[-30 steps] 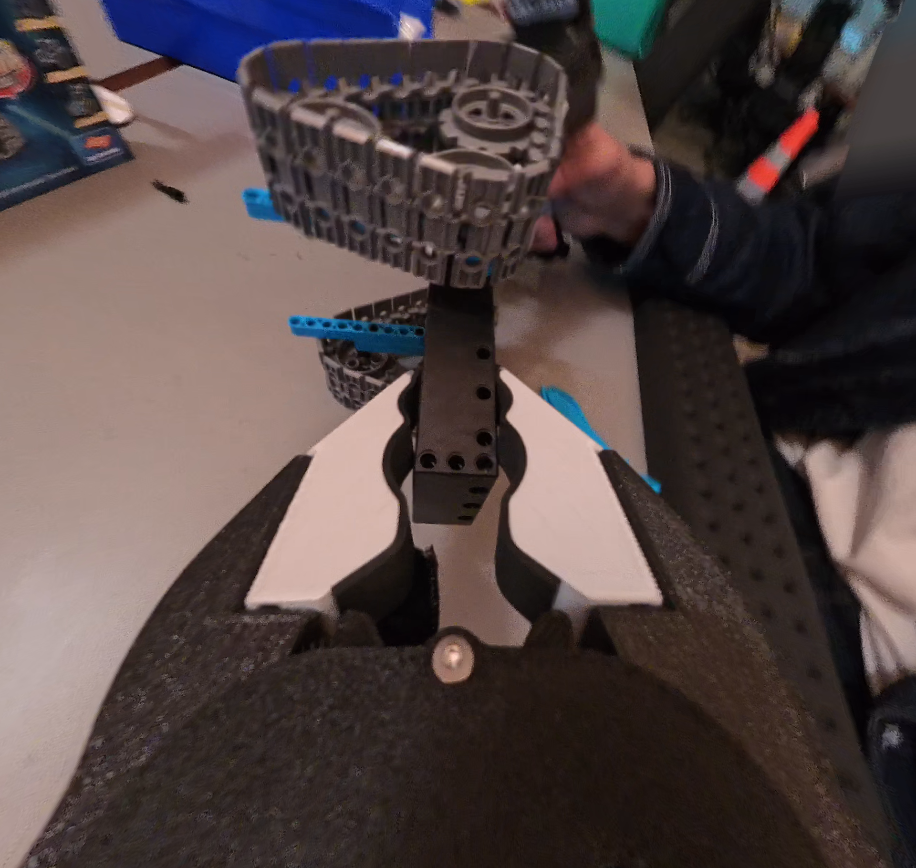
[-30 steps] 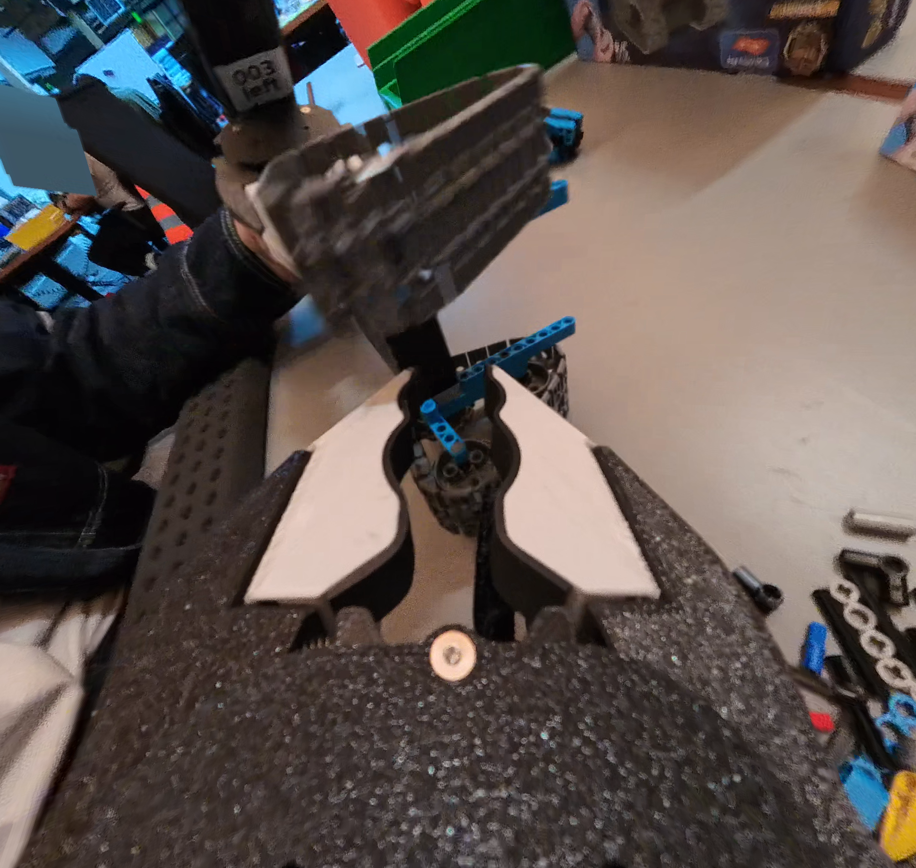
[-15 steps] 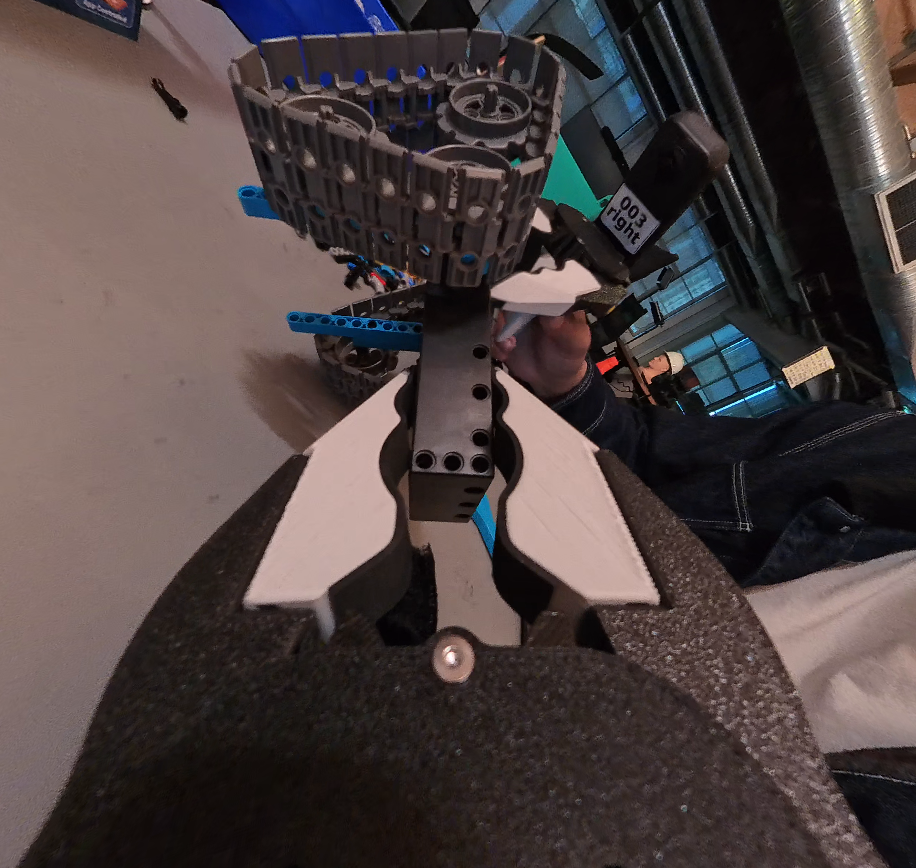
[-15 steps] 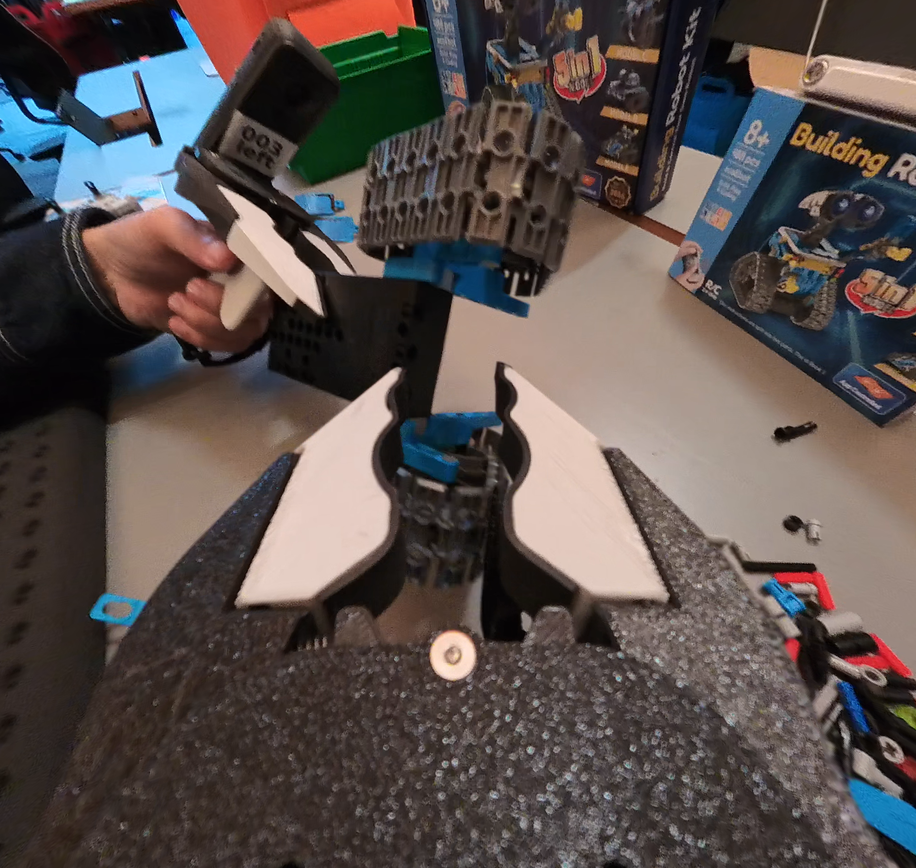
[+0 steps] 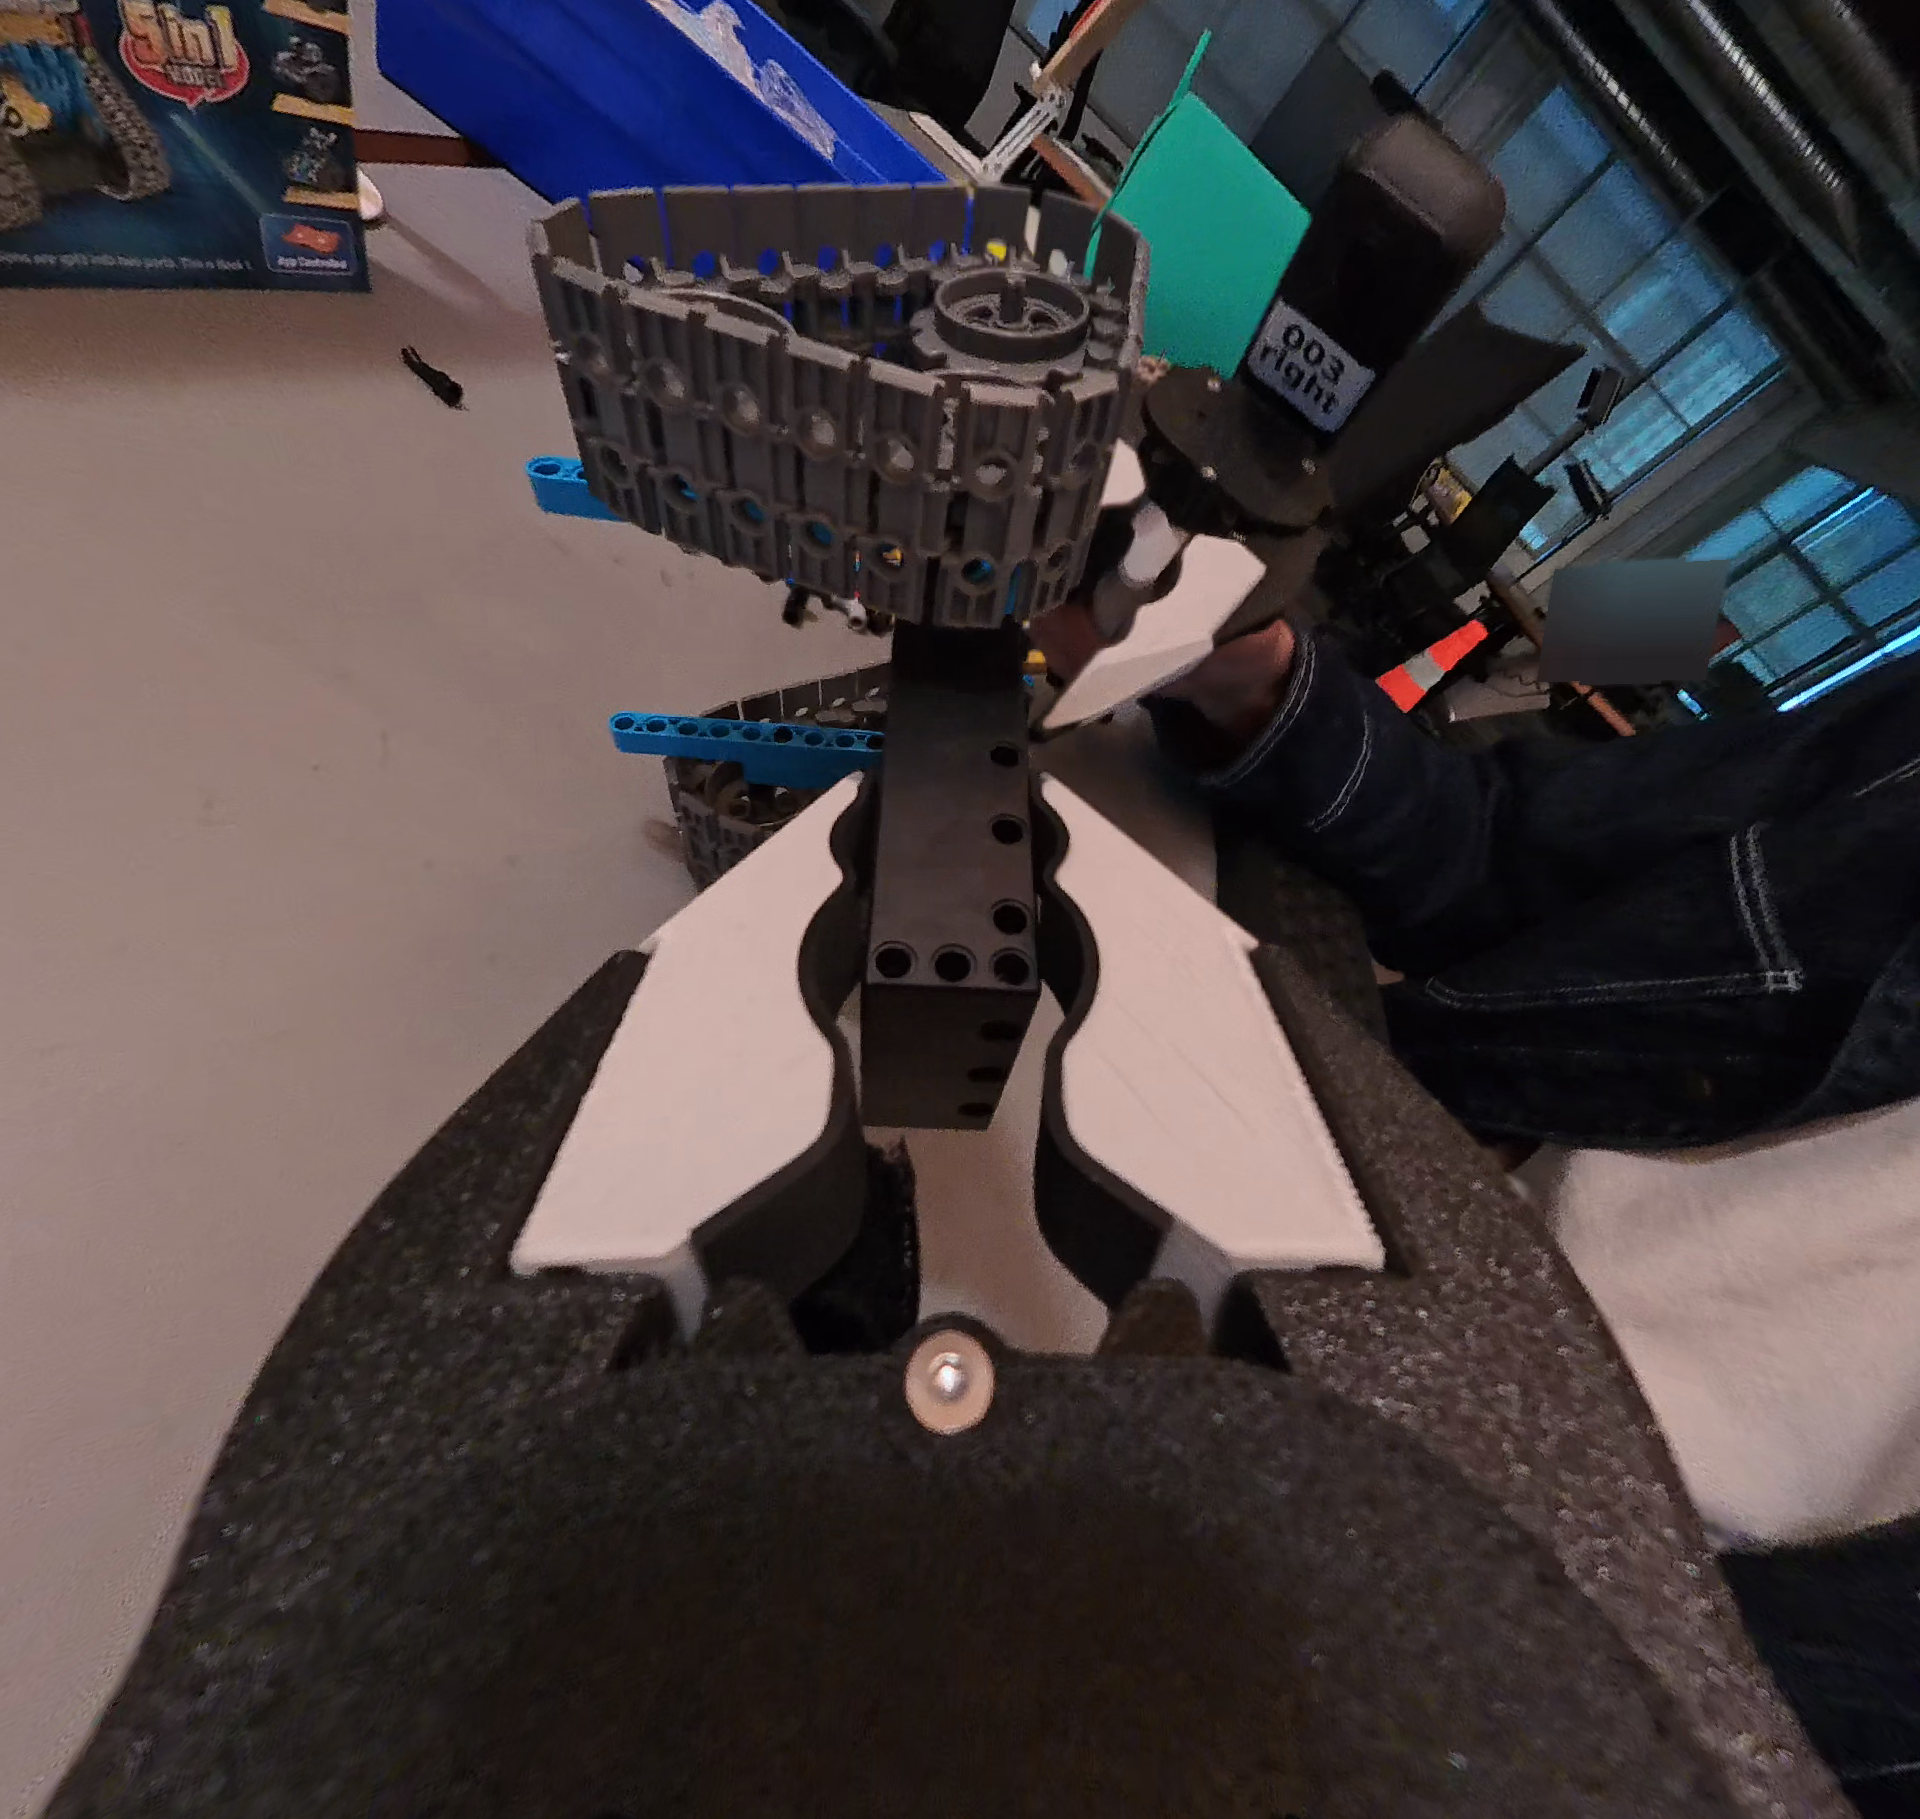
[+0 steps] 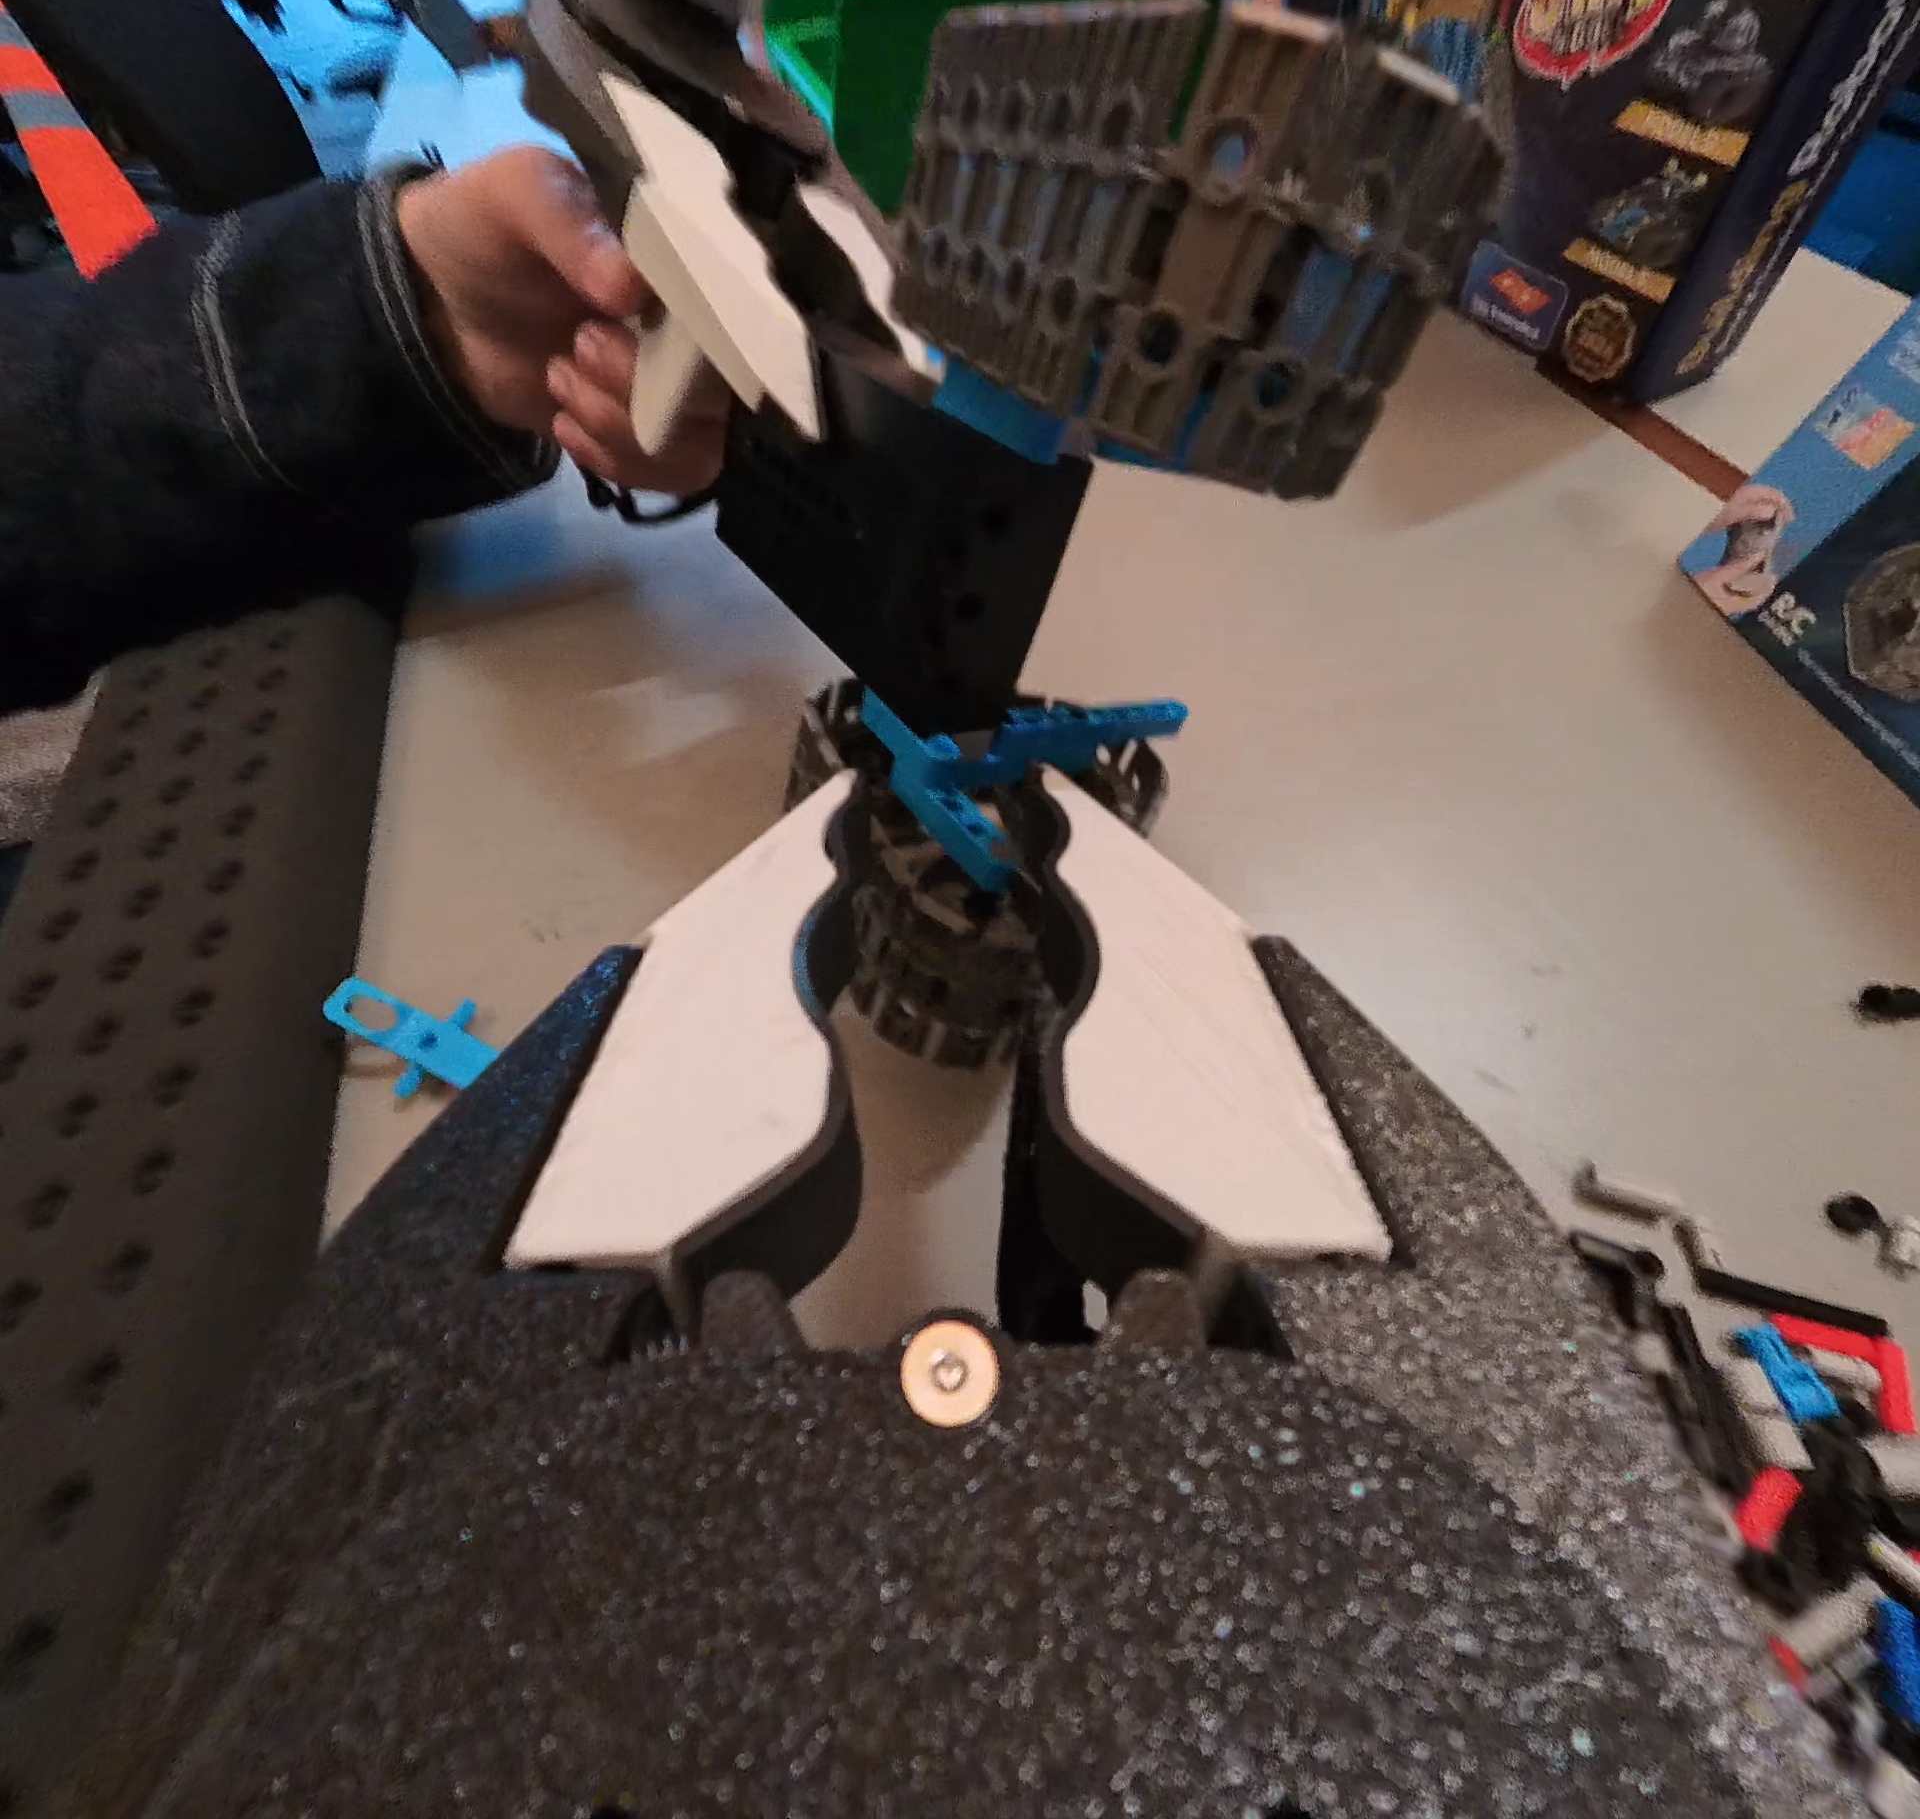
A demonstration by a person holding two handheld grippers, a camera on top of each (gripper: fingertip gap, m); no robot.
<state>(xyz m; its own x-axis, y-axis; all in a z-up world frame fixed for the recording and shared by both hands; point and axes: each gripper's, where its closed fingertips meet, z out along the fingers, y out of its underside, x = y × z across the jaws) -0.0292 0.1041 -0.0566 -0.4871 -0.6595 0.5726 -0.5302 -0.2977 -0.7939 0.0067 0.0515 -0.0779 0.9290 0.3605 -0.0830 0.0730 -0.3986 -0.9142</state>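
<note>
Your left gripper (image 5: 948,896) is pinching a black block (image 5: 951,938) tight between its two fingers; on top of that block sits a grey track loop (image 5: 831,419) with wheels inside, up in the air over the pale table (image 5: 260,834); your right gripper (image 6: 948,886) has its fingers spread apart with nothing squeezed; just under it on the table lies another grey track piece (image 6: 935,969) with blue beams (image 6: 1023,741) on it; a small blue part (image 6: 410,1037) lies near the left; toy boxes (image 6: 1621,107) stand at the back
</note>
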